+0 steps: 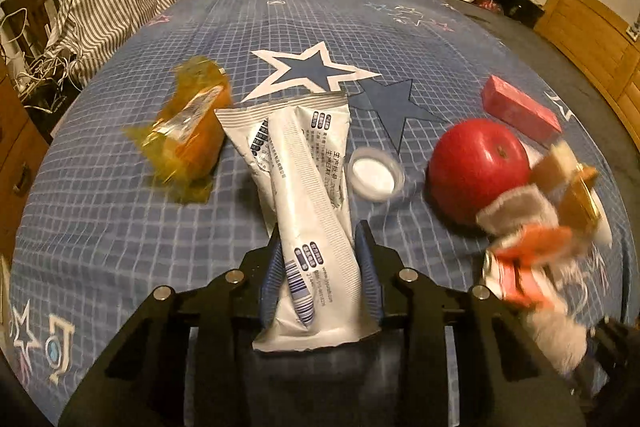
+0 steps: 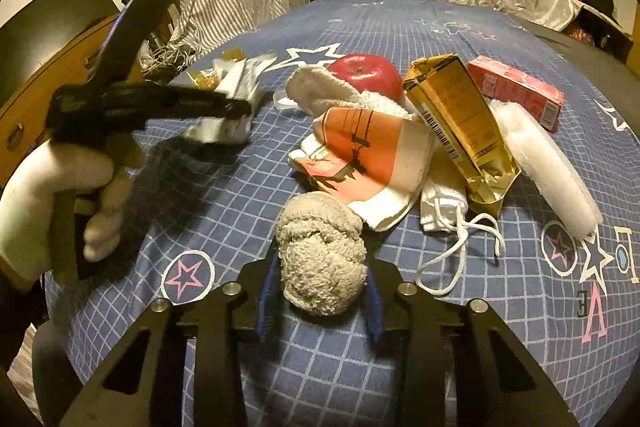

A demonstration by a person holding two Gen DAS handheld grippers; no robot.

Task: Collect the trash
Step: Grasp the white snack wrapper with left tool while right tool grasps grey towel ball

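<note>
Gripping trash on the star-patterned bed (image 1: 160, 211).
Left hand-held gripper (image 1: 320, 259) pinching the white wrapper (image 1: 304, 163) beside the apple (image 1: 476, 163); right hand-held gripper (image 2: 320, 275) squeezing the grey sock (image 2: 320, 251).

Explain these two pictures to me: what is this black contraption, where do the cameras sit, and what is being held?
No robot: a person holds a handheld two-finger gripper in each gloved hand, each with a camera looking along its fingers. The left view shows the left gripper shut on a white wrapper. The right view shows the right gripper closed on a grey rolled sock. On the blue star bedsheet lie a red apple, a pink box, a gold carton and a yellow wrapper.
</note>
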